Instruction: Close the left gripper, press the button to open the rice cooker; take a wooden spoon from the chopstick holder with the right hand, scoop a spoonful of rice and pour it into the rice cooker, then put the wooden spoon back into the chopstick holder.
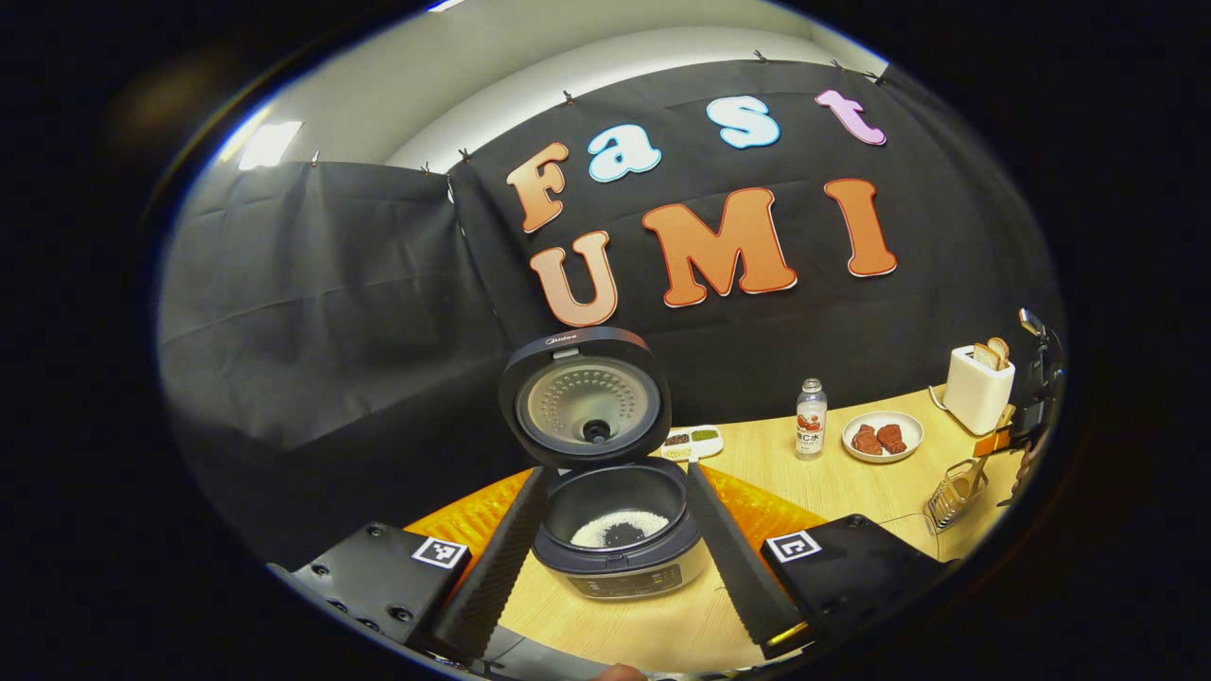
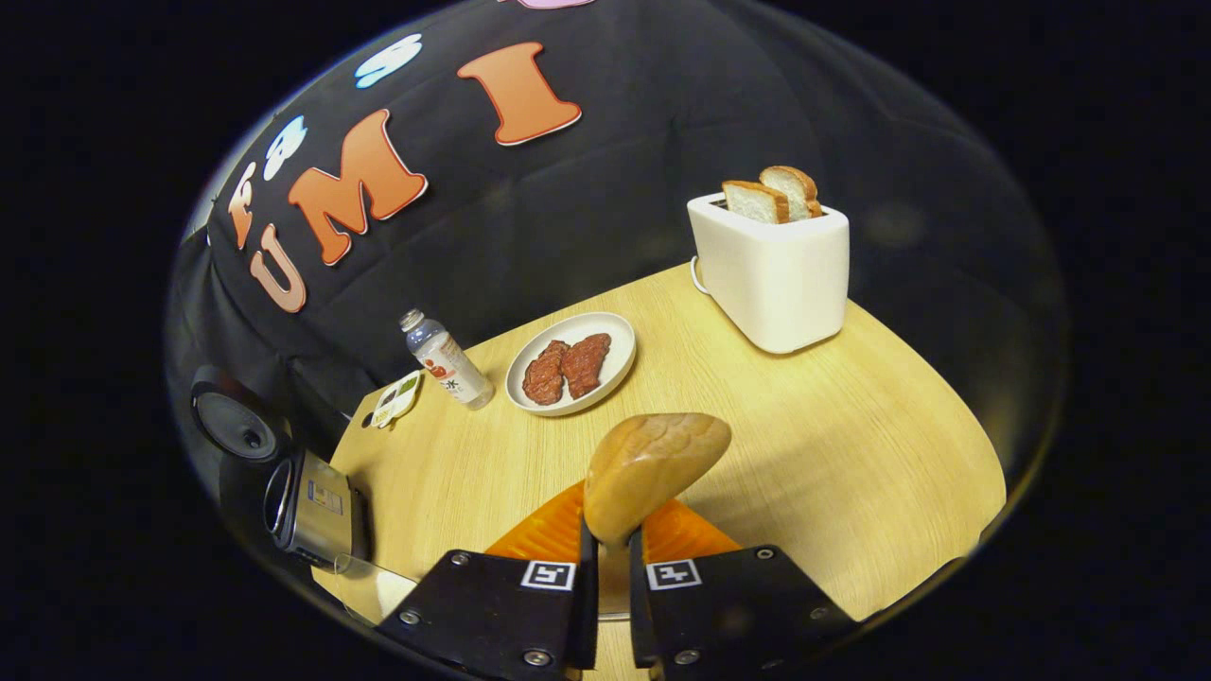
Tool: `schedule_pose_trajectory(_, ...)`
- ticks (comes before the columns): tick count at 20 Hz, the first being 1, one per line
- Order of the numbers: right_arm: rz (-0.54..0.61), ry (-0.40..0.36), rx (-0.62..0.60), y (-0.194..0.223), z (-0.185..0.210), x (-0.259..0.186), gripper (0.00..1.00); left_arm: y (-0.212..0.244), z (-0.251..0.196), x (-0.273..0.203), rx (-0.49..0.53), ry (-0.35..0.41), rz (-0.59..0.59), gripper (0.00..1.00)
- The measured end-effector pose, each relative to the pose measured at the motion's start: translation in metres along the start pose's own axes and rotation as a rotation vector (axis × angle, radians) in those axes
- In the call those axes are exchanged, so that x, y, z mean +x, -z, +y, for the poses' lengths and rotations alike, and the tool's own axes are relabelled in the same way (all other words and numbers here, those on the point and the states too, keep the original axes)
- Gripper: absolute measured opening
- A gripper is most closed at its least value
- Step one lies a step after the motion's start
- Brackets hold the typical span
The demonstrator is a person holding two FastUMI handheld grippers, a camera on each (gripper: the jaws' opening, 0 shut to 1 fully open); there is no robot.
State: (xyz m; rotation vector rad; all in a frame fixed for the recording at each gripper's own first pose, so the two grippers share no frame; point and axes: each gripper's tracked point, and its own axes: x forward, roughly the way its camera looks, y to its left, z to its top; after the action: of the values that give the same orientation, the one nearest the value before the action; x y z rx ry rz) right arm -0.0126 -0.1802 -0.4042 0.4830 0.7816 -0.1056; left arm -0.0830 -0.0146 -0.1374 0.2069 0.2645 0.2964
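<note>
Wooden spoon pinched in my right gripper, cooker lid already up.

My right gripper (image 2: 605, 558) is pressed together on the neck of the pale, rounded wooden spoon (image 2: 653, 468), bowl upward, its back towards the camera. My left gripper (image 1: 605, 558) is spread wide, framing the round dark rice cooker (image 1: 620, 530), whose lid (image 1: 587, 397) stands raised over white rice in the pot. The wire chopstick holder (image 1: 956, 492) sits well right of the cooker, near the white toaster (image 1: 979, 388). I judge the spoon light, stiff and smooth, so it could twist; a firm grip low on the handle seems best when returning it.
</note>
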Motion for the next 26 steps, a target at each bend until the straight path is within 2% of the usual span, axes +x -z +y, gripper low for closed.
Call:
schedule_pose_trajectory(3,0.071,0.034,0.022,0.012,-0.009,-0.007,0.18,-0.002,0.007,0.013,-0.019,0.011,-0.003,0.91)
schedule_pose_trajectory(5,0.069,0.048,0.049,0.006,-0.013,-0.016,0.27,-0.005,0.017,0.024,-0.044,0.006,-0.008,0.91)
schedule_pose_trajectory(6,0.059,0.052,0.06,0.002,-0.013,-0.022,0.3,-0.009,0.027,0.031,-0.058,-0.005,-0.015,1.0)
schedule_pose_trajectory(8,0.044,0.059,0.063,-0.006,-0.011,-0.033,0.34,-0.021,0.046,0.046,-0.079,-0.021,-0.033,1.0)
schedule_pose_trajectory(10,0.009,0.072,0.048,-0.02,-0.007,-0.045,0.64,-0.033,0.062,0.061,-0.106,-0.035,-0.051,0.99)
schedule_pose_trajectory(12,-0.041,0.094,0.017,-0.036,-0.003,-0.059,0.77,-0.049,0.074,0.08,-0.148,-0.029,-0.06,0.95)
schedule_pose_trajectory(14,-0.103,0.083,-0.01,-0.059,0.011,-0.078,0.83,-0.069,0.086,0.1,-0.199,-0.025,-0.065,0.98)
schedule_pose_trajectory(15,-0.137,0.079,-0.025,-0.072,0.019,-0.089,0.84,-0.079,0.089,0.113,-0.222,-0.015,-0.059,0.91)
schedule_pose_trajectory(16,-0.167,0.076,-0.038,-0.084,0.025,-0.096,0.86,-0.088,0.091,0.126,-0.238,-0.005,-0.048,1.0)
schedule_pose_trajectory(18,-0.24,0.068,-0.069,-0.112,0.043,-0.115,0.87,-0.102,0.094,0.152,-0.268,0.011,-0.023,0.98)
schedule_pose_trajectory(19,-0.271,0.065,-0.089,-0.123,0.052,-0.127,0.87,-0.109,0.091,0.165,-0.29,0.026,-0.011,0.91)
schedule_pose_trajectory(20,-0.301,0.057,-0.113,-0.133,0.061,-0.135,0.87,-0.117,0.089,0.176,-0.306,0.041,-0.005,0.96)
schedule_pose_trajectory(21,-0.328,0.056,-0.132,-0.143,0.071,-0.143,0.87,-0.121,0.086,0.186,-0.318,0.057,0.007,0.91)
schedule_pose_trajectory(24,-0.382,0.034,-0.17,-0.163,0.102,-0.158,0.87,-0.125,0.076,0.226,-0.327,0.068,0.054,0.95)
schedule_pose_trajectory(26,-0.395,0.023,-0.203,-0.167,0.12,-0.164,0.87,-0.111,0.069,0.253,-0.327,0.054,0.12,0.92)
